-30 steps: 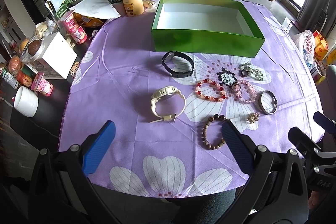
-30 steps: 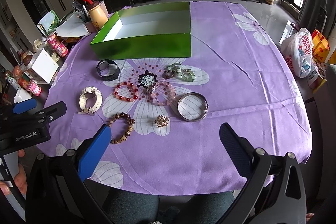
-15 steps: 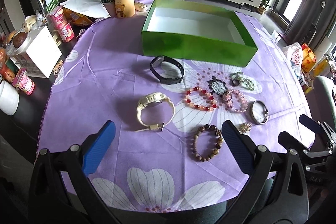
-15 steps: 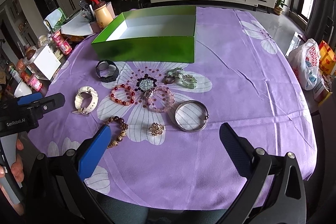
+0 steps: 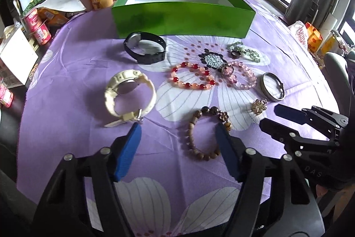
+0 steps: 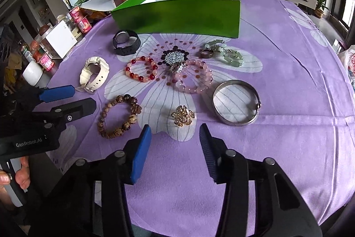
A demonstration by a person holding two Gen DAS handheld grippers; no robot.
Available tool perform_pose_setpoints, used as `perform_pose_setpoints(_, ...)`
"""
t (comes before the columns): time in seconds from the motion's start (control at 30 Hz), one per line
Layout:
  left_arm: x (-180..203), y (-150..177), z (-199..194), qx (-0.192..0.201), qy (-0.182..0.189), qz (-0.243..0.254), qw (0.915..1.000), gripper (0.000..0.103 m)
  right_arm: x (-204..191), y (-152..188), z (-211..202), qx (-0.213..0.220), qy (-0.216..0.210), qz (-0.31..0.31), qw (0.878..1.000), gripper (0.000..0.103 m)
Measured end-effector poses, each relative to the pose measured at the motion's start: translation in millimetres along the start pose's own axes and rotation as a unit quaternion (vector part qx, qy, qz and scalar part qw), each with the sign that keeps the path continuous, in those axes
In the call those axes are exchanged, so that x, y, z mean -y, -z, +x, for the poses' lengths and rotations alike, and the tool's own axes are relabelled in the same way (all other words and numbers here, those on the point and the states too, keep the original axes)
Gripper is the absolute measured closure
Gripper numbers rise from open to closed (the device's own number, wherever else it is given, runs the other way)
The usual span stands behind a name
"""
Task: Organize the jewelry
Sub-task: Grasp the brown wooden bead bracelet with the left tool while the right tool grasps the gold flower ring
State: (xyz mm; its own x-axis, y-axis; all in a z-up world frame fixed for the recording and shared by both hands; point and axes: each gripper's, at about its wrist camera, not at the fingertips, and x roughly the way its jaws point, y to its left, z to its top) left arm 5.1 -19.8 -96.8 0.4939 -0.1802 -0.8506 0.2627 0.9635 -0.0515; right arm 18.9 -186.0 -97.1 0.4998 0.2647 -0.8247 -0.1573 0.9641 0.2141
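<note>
the gold cluster brooch point(image 6: 183, 115) sits low centre of the right wrist frame, just ahead of the right gripper point(image 6: 175, 136), and the brown wooden bead bracelet point(image 5: 207, 133) lies low centre of the left wrist frame, with the left gripper point(image 5: 177, 136) lined up on it. both sets of jaws have just been closing but are still released; nothing is pinched yet, though the right pad of the left one overlaps the bracelet's right side in the frame.

best guess is a double pick, then a drop into the open green cardboard box point(image 5: 182, 17) at the top of both frames. the brooch is small and flat on the purple flowered cloth point(image 6: 277, 72), so the person should bring the tips right down and straddle it without bunching fabric. for the bracelet, pinch one side of the loop, not the whole ring. the silver bangle point(image 6: 236, 102) right of the brooch is near, so watch that.
</note>
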Motion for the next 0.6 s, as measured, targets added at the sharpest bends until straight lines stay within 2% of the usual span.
perform_pose_setpoints(0.1, 5.4, 0.1, 8.3, -0.004, 0.013, 0.006, 0.9999, 0.045, 1.3, -3.0, 8.8, 0.005, 0.007, 0.001, 1.0, 0.061)
perform_pose_setpoints(0.2, 9.0, 0.4, 15.3, -0.008, 0.019, 0.011, 0.9997, 0.048, 2.7, -4.2, 15.7, 0.006, 0.015, -0.002, 1.0, 0.062)
perform_pose_setpoints(0.27, 11.1, 0.9, 20.0, -0.011, 0.022, 0.016, 0.9996, 0.053, 1.4, -5.1, 17.3, 0.013, 0.016, -0.009, 1.0, 0.066)
perform_pose_setpoints(0.33, 12.5, 2.1, 26.4, -0.019, 0.028, 0.018, 0.9993, 0.065, 0.4, -6.0, 19.3, 0.017, 0.021, -0.016, 0.999, 0.07)
perform_pose_setpoints(0.37, 13.2, 2.4, 29.7, -0.022, 0.03, 0.02, 0.9991, 0.068, 0.4, -6.1, 19.8, 0.02, 0.024, -0.019, 0.999, 0.075)
perform_pose_setpoints(0.5, 14.7, 4.9, 34.5, -0.012, 0.021, 0.026, 0.9994, 0.074, 2.0, -6.6, 20.5, 0.025, 0.024, -0.024, 0.999, 0.077)
perform_pose_setpoints(0.57, 14.6, 5.2, 35.3, -0.008, 0.011, 0.03, 0.9995, 0.082, 1.9, -6.5, 20.4, 0.027, 0.023, -0.027, 0.999, 0.077)
perform_pose_setpoints(0.6, 13.4, 5.1, 35.3, -0.007, 0.008, 0.028, 0.9995, 0.091, 1.8, -6.6, 20.3, 0.028, 0.023, -0.028, 0.999, 0.077)
